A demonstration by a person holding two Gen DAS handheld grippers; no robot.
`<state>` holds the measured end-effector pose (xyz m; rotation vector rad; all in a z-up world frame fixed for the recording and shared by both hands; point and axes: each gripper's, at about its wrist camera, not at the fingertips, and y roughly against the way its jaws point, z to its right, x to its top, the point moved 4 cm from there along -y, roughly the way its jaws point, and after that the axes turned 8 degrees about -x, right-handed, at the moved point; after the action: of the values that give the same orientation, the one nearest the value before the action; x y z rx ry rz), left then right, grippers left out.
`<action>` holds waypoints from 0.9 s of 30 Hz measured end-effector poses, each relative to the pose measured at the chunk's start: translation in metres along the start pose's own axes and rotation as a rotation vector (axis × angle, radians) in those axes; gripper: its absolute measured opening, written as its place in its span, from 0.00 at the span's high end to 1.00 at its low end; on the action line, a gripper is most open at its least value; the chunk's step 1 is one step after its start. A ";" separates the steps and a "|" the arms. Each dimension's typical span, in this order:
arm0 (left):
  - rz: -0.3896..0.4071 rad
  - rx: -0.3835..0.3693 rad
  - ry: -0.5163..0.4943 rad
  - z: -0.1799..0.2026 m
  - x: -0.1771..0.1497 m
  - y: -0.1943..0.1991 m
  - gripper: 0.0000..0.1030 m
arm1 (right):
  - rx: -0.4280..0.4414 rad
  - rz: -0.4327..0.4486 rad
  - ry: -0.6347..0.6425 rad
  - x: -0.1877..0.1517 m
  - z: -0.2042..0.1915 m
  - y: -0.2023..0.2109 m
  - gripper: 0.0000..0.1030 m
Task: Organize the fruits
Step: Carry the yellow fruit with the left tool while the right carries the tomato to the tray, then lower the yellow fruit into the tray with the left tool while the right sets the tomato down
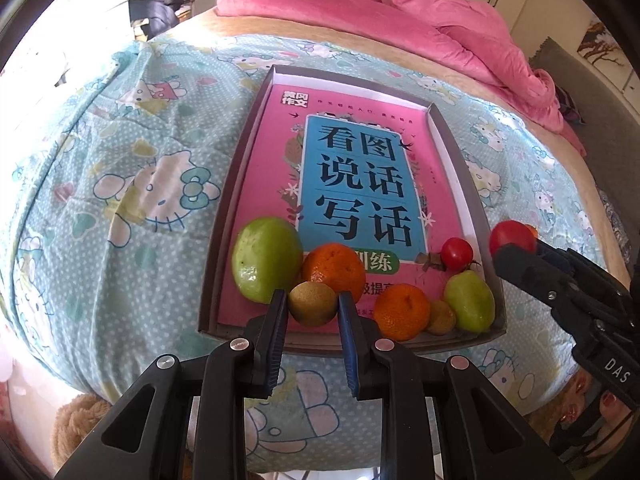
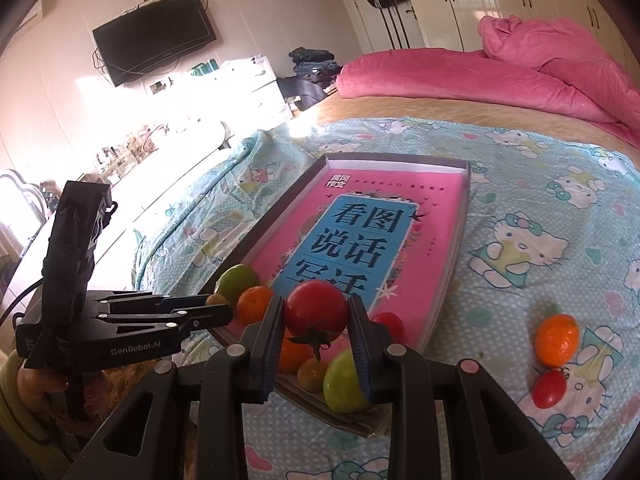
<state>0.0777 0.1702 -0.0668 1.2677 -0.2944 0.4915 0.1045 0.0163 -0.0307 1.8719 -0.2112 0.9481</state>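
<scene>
While sunlight washed out the room's left side, the left claw [image 1: 313, 304] was clenched on a small brownish-green fruit [image 1: 313, 303] above the near end of a shallow grey tray [image 1: 224, 216] on the bed [image 1: 120, 184]. Inside the tray lay a pink book [image 1: 360, 168], and along its near edge sat a row of fruit: a large green fruit [image 1: 267, 265], an orange [image 1: 333, 269], a second orange [image 1: 402, 312], a second small brownish fruit [image 1: 441, 317], a green pear-shaped fruit [image 1: 470, 301] and, just behind it, a cherry tomato [image 1: 457, 253].

At right, the right claw [image 2: 316, 318] gripped a red tomato [image 2: 316, 312], its green stalk hanging below the claw's fingers. Only the right wrist view showed a third orange [image 2: 557, 339] and another cherry tomato [image 2: 549, 389], close together on the cartoon-cat bedsheet, outside the tray on its right. That view alone also took in a wall-mounted television [image 2: 154, 38] and the fingers of the hand [image 2: 42, 380] holding the left claw. Both views caught the pink quilt [image 1: 440, 28] heaped at the bed's far end.

From the left wrist camera the held tomato was half hidden behind the right claw's dark finger. From the right wrist camera the claw and tomato covered much of the fruit row, and the furniture by the bright wall was too overexposed to make out.
</scene>
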 end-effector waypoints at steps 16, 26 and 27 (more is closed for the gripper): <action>-0.026 -0.024 0.003 -0.002 -0.003 -0.013 0.75 | -0.049 -0.094 0.027 0.003 -0.010 -0.043 0.69; -0.029 -0.038 0.011 -0.004 -0.003 -0.015 0.75 | -0.073 -0.145 0.037 -0.002 -0.014 -0.059 0.69; -0.028 -0.039 0.011 -0.004 -0.003 -0.015 0.75 | -0.075 -0.149 0.038 -0.003 -0.014 -0.060 0.69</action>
<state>0.0829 0.1707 -0.0818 1.2295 -0.2750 0.4666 0.1269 0.0571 -0.0714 1.7731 -0.0823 0.8612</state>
